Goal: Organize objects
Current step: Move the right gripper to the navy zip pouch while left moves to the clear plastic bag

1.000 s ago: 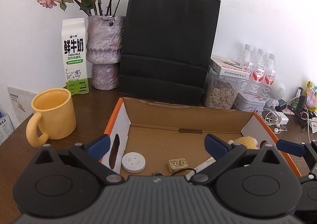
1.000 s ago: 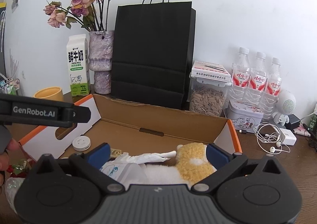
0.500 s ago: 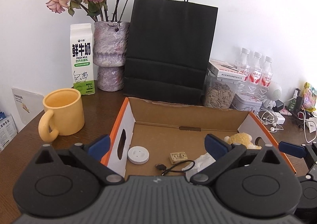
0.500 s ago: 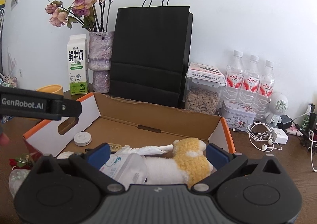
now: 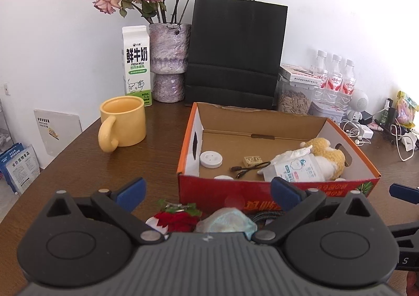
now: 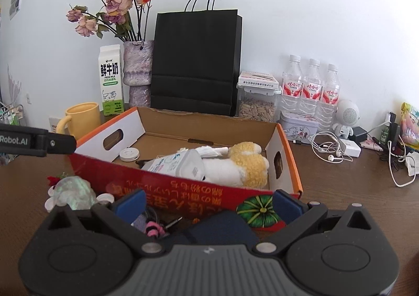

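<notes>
**Both grippers wait open in front of the cardboard box**

Standing on the brown table (image 5: 78, 165), the cardboard box (image 5: 262, 195) is the centre of the scene, and its top is open. Inside the box, a yellow and white plush toy (image 6: 243, 165) lies at the right end, and a white wipes pack (image 6: 178, 163) leans on the toy. Near the left wall of the box lies a white round disc (image 5: 211, 159), and between the disc and the pack are a small tan block (image 5: 252, 160) and a black cable (image 5: 248, 168).

The left gripper (image 5: 207, 191) is in front of the box, with its blue fingertips wide apart and nothing between them. Just in front of the red box wall, under this gripper, lie a red fabric flower (image 5: 178, 220) and a crumpled pale blue item (image 5: 227, 221).

The right gripper (image 6: 208, 204) is also in front of the box, with its fingers spread and holding nothing. Below it lie a dark blue pouch (image 6: 222, 228) and a small pink and black item (image 6: 153, 229).

Behind the box stands a black paper bag (image 5: 235, 55). To the left of the box is a yellow mug (image 5: 123, 122).
</notes>
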`<state>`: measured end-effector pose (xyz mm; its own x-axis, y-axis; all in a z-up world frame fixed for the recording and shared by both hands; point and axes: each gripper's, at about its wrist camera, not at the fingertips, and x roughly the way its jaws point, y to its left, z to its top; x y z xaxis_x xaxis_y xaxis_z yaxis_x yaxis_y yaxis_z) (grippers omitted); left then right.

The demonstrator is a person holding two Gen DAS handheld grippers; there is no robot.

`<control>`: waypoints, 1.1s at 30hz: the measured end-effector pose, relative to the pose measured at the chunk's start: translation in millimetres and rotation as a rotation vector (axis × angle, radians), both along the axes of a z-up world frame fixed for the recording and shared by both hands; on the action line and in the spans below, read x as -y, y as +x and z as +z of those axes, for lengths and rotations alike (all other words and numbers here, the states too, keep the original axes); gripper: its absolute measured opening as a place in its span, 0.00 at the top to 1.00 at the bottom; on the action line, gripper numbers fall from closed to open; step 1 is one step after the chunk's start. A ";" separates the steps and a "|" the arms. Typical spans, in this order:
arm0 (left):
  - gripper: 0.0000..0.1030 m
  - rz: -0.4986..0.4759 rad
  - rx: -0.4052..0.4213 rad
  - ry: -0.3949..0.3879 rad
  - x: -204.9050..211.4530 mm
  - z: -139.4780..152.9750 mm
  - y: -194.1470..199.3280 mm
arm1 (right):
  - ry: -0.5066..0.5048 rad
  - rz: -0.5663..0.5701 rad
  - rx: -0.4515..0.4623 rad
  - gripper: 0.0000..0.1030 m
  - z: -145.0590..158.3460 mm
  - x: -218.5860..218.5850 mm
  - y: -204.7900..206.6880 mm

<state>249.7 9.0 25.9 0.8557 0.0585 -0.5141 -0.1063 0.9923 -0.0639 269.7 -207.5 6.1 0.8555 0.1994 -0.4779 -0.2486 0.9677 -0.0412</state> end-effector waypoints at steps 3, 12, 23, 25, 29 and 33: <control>0.00 0.005 -0.017 0.004 -4.1 -4.9 -15.7 | -0.001 -0.001 -0.013 0.00 -4.1 0.5 -17.9; 0.00 0.005 -0.070 0.008 -11.6 -21.8 -46.5 | -0.006 -0.015 -0.055 0.00 -15.4 -0.1 -51.6; 0.00 -0.024 -0.079 0.016 -10.1 -22.8 -42.0 | -0.020 -0.059 -0.058 0.00 -7.5 -3.4 -47.7; 0.00 -0.031 -0.083 0.019 -8.8 -24.3 -38.6 | -0.014 -0.080 -0.069 0.00 -8.0 -3.4 -42.5; 0.00 -0.042 -0.090 0.019 -7.8 -27.3 -32.3 | 0.018 -0.109 -0.081 0.00 -8.6 -3.4 -30.5; 0.00 -0.051 -0.100 0.019 -7.2 -31.0 -24.3 | 0.019 -0.131 -0.094 0.00 -11.6 -6.4 -19.0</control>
<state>225.4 16.2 -5.0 0.8026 0.0267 -0.5960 -0.0605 0.9975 -0.0367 250.8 -201.1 -5.5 0.8267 0.0986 -0.5539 -0.1216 0.9926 -0.0048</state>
